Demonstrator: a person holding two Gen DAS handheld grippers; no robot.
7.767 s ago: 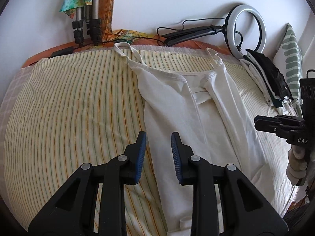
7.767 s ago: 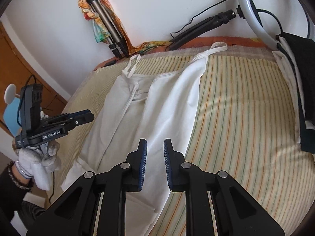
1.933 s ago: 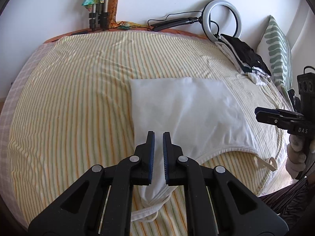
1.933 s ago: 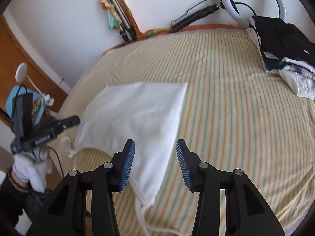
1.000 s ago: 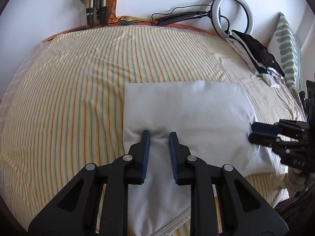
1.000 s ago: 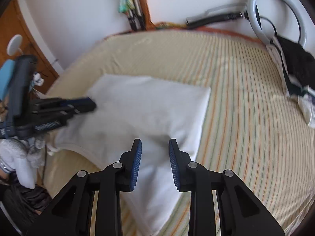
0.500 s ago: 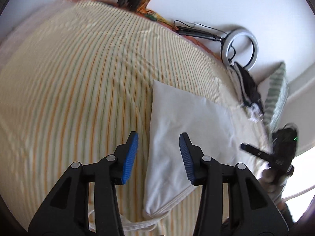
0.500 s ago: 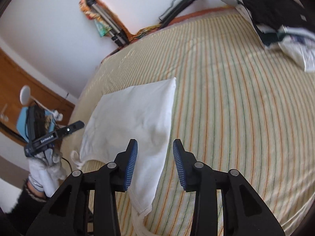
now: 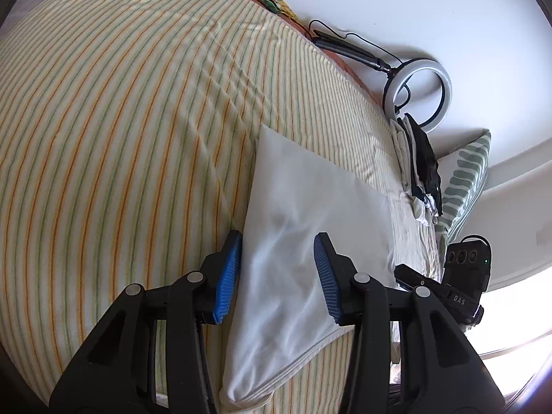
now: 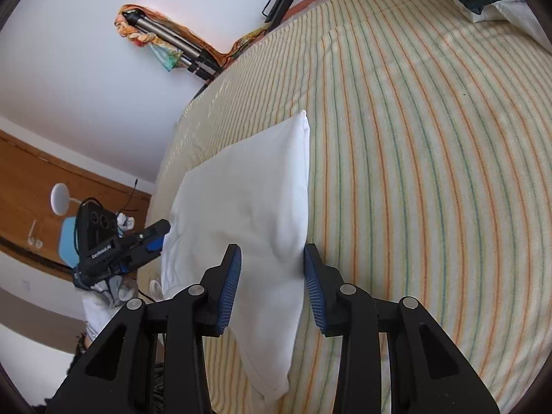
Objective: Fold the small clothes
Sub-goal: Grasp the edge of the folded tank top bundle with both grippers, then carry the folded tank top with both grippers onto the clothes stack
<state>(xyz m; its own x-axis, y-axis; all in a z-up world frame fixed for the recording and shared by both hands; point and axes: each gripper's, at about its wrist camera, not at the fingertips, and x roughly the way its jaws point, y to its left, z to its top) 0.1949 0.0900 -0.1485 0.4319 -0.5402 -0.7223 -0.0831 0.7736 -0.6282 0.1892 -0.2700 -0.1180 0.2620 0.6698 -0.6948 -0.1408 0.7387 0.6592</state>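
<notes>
A white garment (image 9: 310, 227) lies folded into a flat rectangle on the striped bed sheet (image 9: 120, 120); it also shows in the right wrist view (image 10: 248, 207). My left gripper (image 9: 277, 276) is open, its jaws wide apart over the garment's left near corner, holding nothing. My right gripper (image 10: 270, 284) is open too, its jaws astride the garment's right near edge. Each gripper shows in the other's view: the right one (image 9: 448, 289) and the left one (image 10: 117, 245) at opposite sides of the garment.
A pile of dark and white clothes (image 9: 421, 165) lies at the bed's far right by a green-patterned pillow (image 9: 462, 179). A ring light (image 9: 421, 93) and a tripod (image 10: 179, 48) lean on the wall. A wooden door (image 10: 34, 200) stands at the left.
Both grippers have opened wider and dropped closer to the near corners of the folded garment. The garment itself has stayed flat on the bed.
</notes>
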